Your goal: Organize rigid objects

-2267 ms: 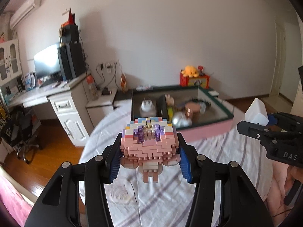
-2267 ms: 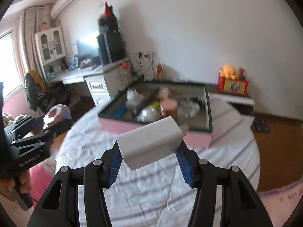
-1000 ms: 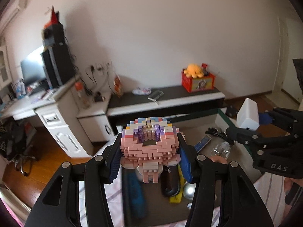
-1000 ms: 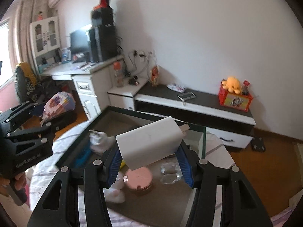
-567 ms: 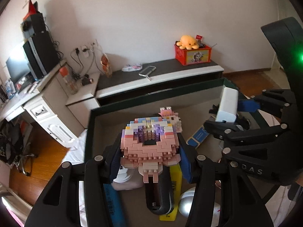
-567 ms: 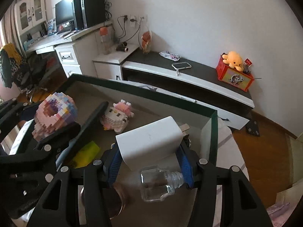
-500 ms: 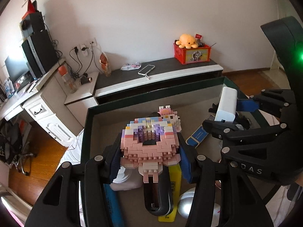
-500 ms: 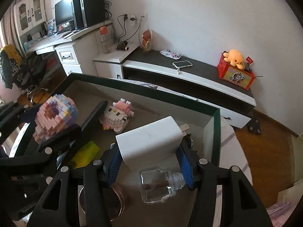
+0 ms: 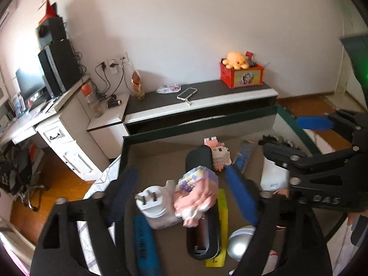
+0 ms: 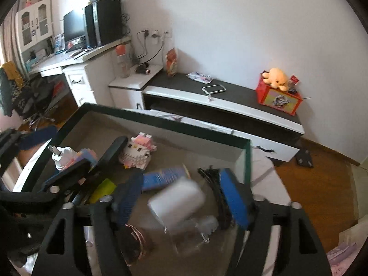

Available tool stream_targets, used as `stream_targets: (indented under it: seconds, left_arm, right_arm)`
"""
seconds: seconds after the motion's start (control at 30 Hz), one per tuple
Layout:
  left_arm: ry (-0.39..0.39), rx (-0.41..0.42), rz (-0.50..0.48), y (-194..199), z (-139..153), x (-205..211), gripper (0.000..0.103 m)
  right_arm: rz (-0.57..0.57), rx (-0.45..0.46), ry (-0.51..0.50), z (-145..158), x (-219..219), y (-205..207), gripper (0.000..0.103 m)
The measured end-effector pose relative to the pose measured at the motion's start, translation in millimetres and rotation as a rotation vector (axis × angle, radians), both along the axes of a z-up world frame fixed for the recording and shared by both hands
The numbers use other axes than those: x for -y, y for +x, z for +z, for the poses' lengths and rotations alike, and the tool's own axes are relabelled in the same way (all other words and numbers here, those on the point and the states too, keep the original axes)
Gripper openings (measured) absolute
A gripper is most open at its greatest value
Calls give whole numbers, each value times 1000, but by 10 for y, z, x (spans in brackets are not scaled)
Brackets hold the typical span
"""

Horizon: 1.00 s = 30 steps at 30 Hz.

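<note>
Opening left gripper (image 9: 181, 197), brick donut (image 9: 196, 193) loose | right gripper (image 10: 181, 203) opening, charger (image 10: 177, 203) loose | box rim (image 10: 161, 120) near

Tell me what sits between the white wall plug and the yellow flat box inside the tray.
In the left wrist view, the pink brick donut model lies between the white wall plug and the yellow flat box, atop a black case.

"DAS" on the right tongs (image 9: 306, 138)
</note>
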<state>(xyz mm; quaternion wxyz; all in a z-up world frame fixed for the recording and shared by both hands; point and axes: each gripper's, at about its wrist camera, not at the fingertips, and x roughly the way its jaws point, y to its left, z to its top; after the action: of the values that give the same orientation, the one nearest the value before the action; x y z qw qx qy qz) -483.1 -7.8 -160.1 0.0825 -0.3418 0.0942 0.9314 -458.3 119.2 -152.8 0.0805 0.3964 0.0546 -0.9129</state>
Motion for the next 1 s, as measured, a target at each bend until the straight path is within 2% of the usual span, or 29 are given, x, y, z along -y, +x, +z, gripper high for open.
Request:
stream_targets:
  seconds: [0.07,0.2,0.3,0.37,0.57,0.8,0.9,1.0]
  left_arm:
    - [23,-8,12,66,61,61,95]
    - [29,-42,18,275,185,132,100]
    - [41,-79,14,515,312,227,102]
    - [57,-97,19,705,398,310,103]
    - [87,-193,66,1334,652,508,103]
    - [141,-319,56,2248,910,721,103]
    - [172,-330,18,2534,962,773,103]
    - [194,-358,30,2804,1007,841,103]
  right_arm:
    - [9,-6,-43,60,-25,64,82]
    - [24,-32,-52,186,20,239,83]
    - [32,-65,-56,328,47,491,91]
    - [40,-84,-69,403,68,641,93]
    - [28,-216,-49,697,191,1348,94]
    - [9,-385,-57,984,370,2278,94]
    - [-10,-426,-47,1029,446,2574,94]
    - [-12,-461,-59,1080,507,2863,94]
